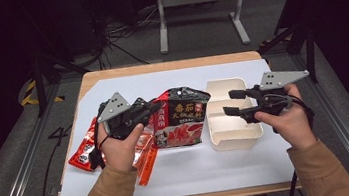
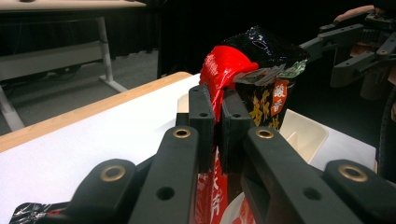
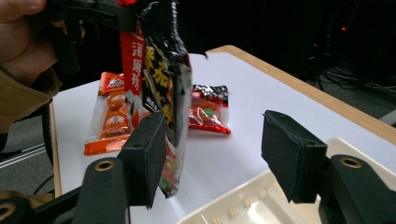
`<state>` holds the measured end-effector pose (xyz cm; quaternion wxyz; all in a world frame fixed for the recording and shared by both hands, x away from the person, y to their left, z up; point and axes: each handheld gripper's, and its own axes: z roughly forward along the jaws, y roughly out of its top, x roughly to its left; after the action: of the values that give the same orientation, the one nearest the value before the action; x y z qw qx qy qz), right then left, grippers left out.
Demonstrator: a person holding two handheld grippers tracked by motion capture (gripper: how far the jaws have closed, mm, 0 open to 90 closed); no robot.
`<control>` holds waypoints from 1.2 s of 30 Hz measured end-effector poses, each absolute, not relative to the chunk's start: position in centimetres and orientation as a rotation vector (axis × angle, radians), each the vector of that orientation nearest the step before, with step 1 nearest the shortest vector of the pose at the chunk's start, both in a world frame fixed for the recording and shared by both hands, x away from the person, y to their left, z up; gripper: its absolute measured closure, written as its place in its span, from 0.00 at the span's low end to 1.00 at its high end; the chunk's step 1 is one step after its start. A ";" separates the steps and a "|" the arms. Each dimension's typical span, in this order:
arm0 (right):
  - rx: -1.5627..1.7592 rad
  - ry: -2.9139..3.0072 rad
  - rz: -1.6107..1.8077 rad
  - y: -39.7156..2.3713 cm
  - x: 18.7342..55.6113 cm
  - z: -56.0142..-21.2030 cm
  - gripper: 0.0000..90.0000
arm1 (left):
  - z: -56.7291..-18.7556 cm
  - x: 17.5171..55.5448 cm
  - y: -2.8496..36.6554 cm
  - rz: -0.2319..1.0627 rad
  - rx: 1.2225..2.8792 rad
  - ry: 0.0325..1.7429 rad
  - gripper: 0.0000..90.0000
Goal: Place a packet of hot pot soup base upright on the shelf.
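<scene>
Hanging upright from the left gripper (image 1: pixel 148 110) — jaws clamped on its red top edge — the noodle bag (image 1: pixel 181 117) sits just left of the white tray (image 1: pixel 233 138), where the right gripper (image 1: pixel 230 103) waits, jaws apart and empty.

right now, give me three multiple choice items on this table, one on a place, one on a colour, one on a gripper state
1. Where does the white tray lie relative to the black and red pouch?
A. to its right in the high view
B. to its left
C. on top of it

2. What colour is the tray?
A. blue
B. white
C. green

3. How is the left gripper?
A. open above the tray
B. lying on the table
C. shut on the pouch

Answers:
1 A, the high view shows the tray right of the pouch, under the right gripper.
2 B, it looks off-white in every view.
3 C, the left gripper view shows its jaws pinching the pouch edge.
</scene>
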<state>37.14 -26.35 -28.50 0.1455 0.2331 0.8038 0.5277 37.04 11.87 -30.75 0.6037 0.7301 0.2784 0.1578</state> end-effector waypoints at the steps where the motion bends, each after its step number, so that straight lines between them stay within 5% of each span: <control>1: 0.663 2.322 1.519 -25.9 37.2 -28.4 0.45 | -30.8 37.0 11.8 0.357 1.688 0.645 0.96; 36: 0.605 2.448 1.493 -19.0 40.1 -29.1 0.49 | -30.7 36.7 11.1 0.355 1.715 0.618 0.96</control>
<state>40.06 -18.96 -29.14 0.1053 0.2051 0.8308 0.5066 36.71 11.12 -30.67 0.5990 0.7394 0.2667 0.1532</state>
